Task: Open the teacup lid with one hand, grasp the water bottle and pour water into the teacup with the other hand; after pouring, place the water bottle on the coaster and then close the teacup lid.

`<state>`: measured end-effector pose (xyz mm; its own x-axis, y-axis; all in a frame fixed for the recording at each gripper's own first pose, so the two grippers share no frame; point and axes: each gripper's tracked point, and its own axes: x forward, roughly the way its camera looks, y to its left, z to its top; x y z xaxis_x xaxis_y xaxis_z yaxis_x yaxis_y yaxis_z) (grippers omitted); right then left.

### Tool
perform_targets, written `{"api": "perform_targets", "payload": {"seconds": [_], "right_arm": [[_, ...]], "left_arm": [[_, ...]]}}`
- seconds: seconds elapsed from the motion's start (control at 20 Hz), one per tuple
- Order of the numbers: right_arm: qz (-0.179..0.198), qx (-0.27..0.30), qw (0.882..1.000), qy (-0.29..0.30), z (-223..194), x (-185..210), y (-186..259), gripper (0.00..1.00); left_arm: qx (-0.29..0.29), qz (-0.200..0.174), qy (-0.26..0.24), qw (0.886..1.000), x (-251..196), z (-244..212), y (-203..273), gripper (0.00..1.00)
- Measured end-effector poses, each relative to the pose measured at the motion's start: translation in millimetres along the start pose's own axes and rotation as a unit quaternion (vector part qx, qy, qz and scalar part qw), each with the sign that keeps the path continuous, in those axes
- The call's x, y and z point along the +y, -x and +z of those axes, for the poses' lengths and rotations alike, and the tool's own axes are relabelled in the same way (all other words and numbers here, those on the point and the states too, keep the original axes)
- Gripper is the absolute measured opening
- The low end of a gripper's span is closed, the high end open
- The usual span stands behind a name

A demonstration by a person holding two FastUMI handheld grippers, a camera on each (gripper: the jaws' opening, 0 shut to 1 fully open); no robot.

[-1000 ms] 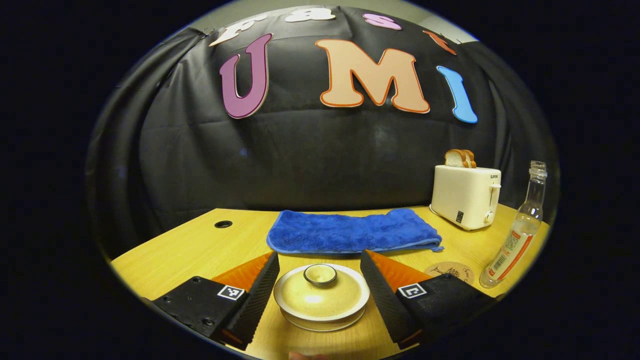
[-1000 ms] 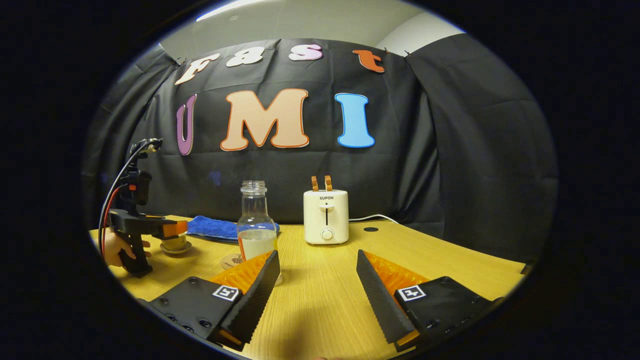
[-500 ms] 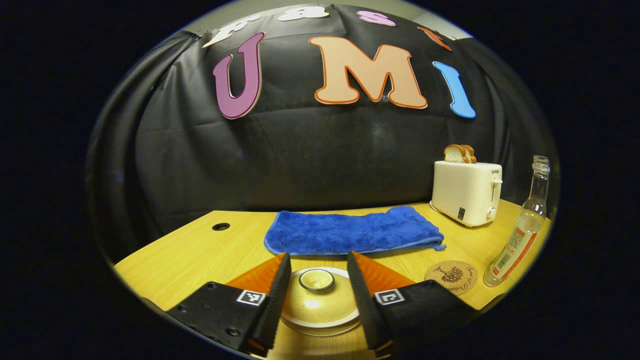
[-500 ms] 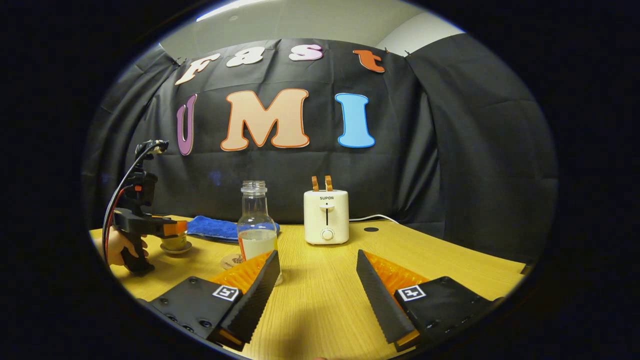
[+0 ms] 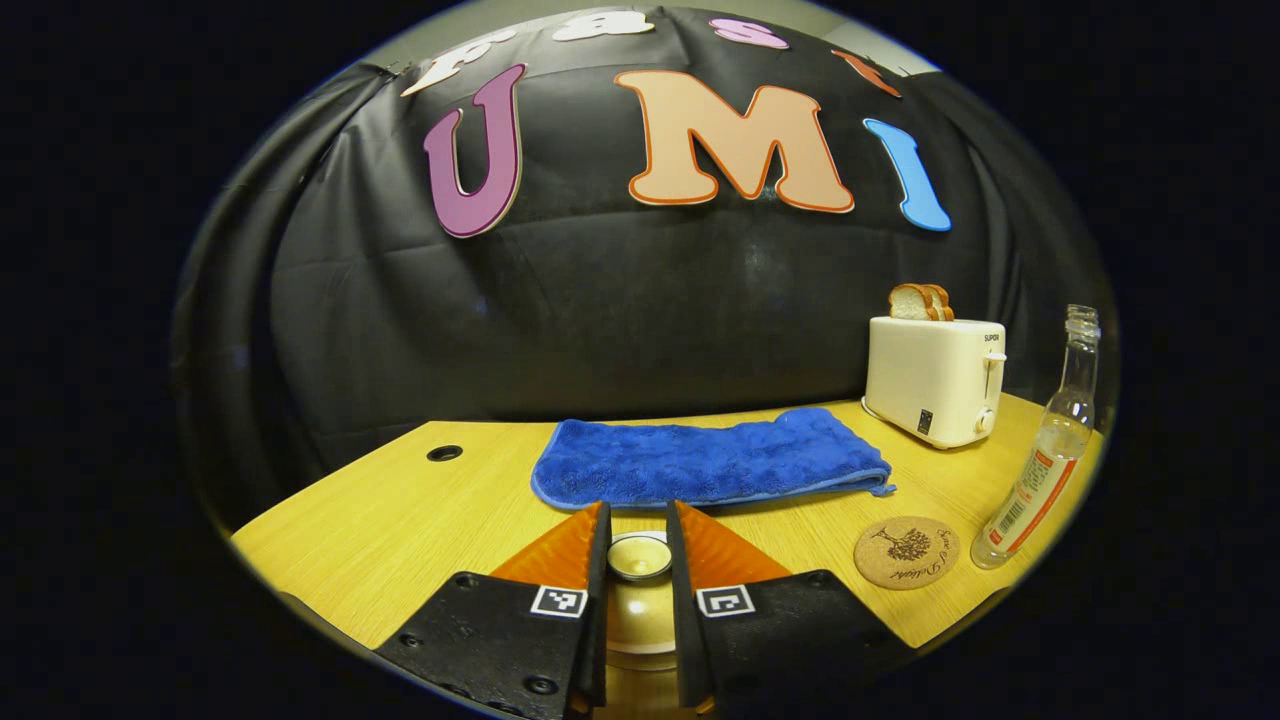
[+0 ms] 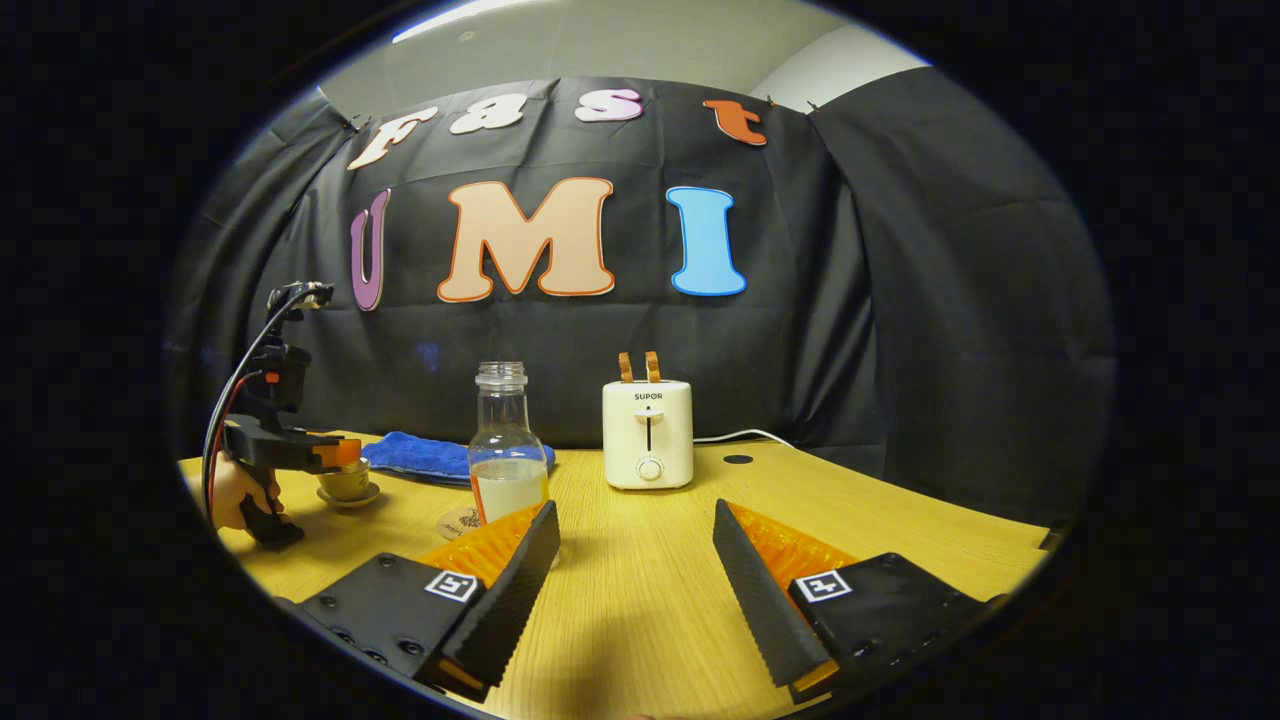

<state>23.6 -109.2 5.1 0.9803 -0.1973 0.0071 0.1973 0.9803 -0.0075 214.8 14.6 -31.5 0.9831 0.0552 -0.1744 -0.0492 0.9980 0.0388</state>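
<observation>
The cream teacup lid (image 5: 638, 622) has a round knob (image 5: 638, 556), and my left gripper (image 5: 637, 528) is shut on that knob, one finger pressing each side. The cup under the lid is hidden there. In the right gripper view the teacup (image 6: 345, 484) stands on its saucer at the far left, with the left gripper (image 6: 322, 456) and a hand (image 6: 228, 492) at its top. The glass water bottle (image 6: 505, 452), open-necked and partly filled, stands just beyond my right gripper (image 6: 635, 515), which is open and holds nothing. The bottle (image 5: 1045, 455) stands right of the cork coaster (image 5: 906, 552).
A folded blue towel (image 5: 710, 462) lies behind the teacup. A white toaster (image 6: 648, 432) holding bread stands at the back, its cable trailing right. The wooden table (image 6: 900, 520) has round cable holes (image 5: 444, 453). The coaster (image 6: 458, 522) lies left of the bottle's foot.
My left gripper has moved in over the teacup and its fingers have come together from wide open onto the lid's knob. The right gripper has stayed open and nearly still.
</observation>
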Motion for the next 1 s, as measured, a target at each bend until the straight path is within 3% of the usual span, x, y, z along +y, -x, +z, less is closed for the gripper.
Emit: {"api": "perform_targets", "payload": {"seconds": [0.2, 0.35, 0.65, 1.0], "right_arm": [[0.0, -0.001, 1.0, 0.0, 0, 0, 0, 0.96], [0.003, -0.001, 1.0, 0.0, 0, 1, 1, 0.96], [0.044, 0.003, 0.999, -0.002, -2, 21, -2, 0.96], [0.08, 0.005, 0.997, -0.003, -5, 71, -18, 0.98]], "left_arm": [[-0.031, 0.007, 0.004, 0.999, 2, 8, 6, 0.22], [-0.091, -0.009, 0.014, 0.996, -2, 26, 17, 0.22], [-0.079, 0.002, 0.029, 0.996, 10, 16, 40, 0.21], [-0.083, -0.002, 0.025, 0.996, 43, 5, 109, 0.22]]}}
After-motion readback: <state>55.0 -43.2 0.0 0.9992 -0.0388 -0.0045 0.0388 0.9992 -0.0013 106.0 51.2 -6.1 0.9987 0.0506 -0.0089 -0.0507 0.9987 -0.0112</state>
